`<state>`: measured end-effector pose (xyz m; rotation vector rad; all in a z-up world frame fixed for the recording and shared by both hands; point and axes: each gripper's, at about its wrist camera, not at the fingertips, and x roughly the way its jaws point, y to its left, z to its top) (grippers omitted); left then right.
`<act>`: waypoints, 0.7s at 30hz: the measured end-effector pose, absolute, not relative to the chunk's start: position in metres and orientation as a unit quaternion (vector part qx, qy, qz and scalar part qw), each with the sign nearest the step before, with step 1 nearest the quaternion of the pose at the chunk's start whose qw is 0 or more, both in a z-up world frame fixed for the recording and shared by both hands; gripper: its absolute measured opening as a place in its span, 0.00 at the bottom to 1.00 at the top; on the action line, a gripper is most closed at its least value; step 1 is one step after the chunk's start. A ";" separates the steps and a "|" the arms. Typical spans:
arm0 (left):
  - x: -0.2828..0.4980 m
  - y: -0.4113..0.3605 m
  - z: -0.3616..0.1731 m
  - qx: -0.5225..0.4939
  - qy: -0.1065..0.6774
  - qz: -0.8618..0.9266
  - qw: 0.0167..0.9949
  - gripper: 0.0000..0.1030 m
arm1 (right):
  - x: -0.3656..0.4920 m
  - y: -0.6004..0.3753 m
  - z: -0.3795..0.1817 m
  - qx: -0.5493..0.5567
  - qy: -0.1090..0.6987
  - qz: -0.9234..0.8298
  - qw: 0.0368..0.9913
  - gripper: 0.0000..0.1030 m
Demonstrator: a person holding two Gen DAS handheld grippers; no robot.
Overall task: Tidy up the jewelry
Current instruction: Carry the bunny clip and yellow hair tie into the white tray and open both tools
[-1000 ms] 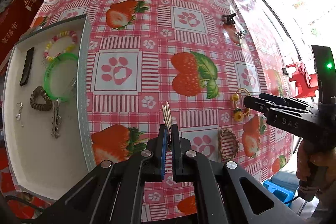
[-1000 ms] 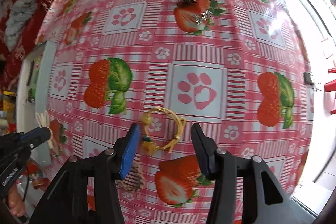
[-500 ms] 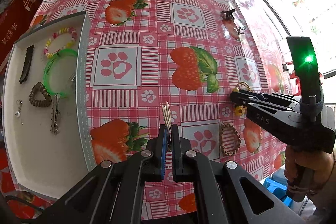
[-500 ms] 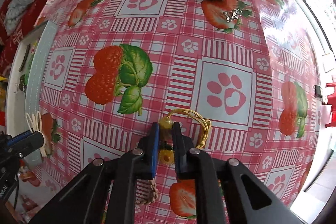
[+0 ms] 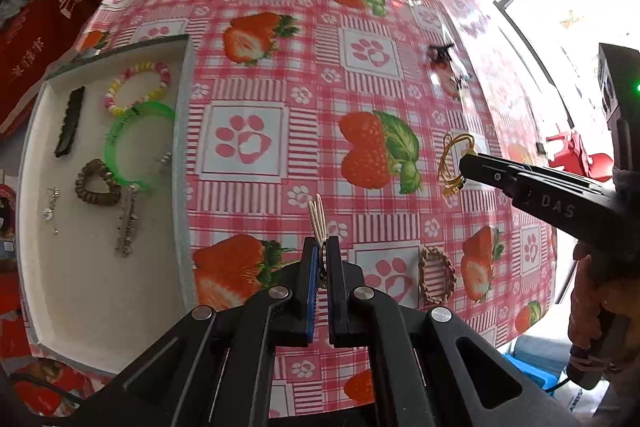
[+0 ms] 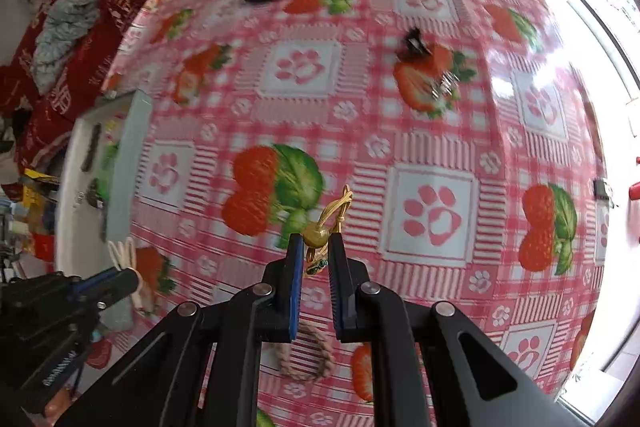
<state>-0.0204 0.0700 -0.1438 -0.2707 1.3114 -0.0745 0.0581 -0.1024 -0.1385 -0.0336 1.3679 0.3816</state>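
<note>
The right gripper (image 6: 316, 251) is clamped on the yellow cord bracelet (image 6: 340, 211); a second ago its jaws stood wide either side of the bracelet as it lay on the tablecloth (image 6: 432, 99). The jaws have just been closing, and the bead end of the bracelet is now pinched between the pads. In the left wrist view the bracelet (image 5: 454, 163) hangs from the fingertips at right of centre and appears clear of the cloth, where earlier it lay flat.

The left gripper (image 5: 321, 255), lower centre of its view, is closed on a pale looped piece (image 5: 317, 217) that protrudes above the fingertips; this is unchanged.

The tray (image 5: 182, 131) sits at the left of the left wrist view and already holds several items, including a green bangle (image 5: 120, 131) and a bead bracelet (image 5: 160, 71).

Judgement: the pick is complete, and the next stage is transport of both held pieces to the tray. A braided bracelet (image 5: 436, 275) and more items at the top of the frame remain on the cloth
</note>
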 end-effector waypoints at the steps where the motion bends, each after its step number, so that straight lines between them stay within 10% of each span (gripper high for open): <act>1: -0.022 0.075 -0.141 -0.129 0.605 -0.030 0.786 0.10 | 0.060 -0.098 -0.136 -0.015 0.626 0.180 0.759 0.13; 21: -0.077 0.220 -0.144 -0.195 0.572 0.126 0.787 0.10 | 0.054 0.093 -0.107 -0.061 0.586 0.360 0.723 0.12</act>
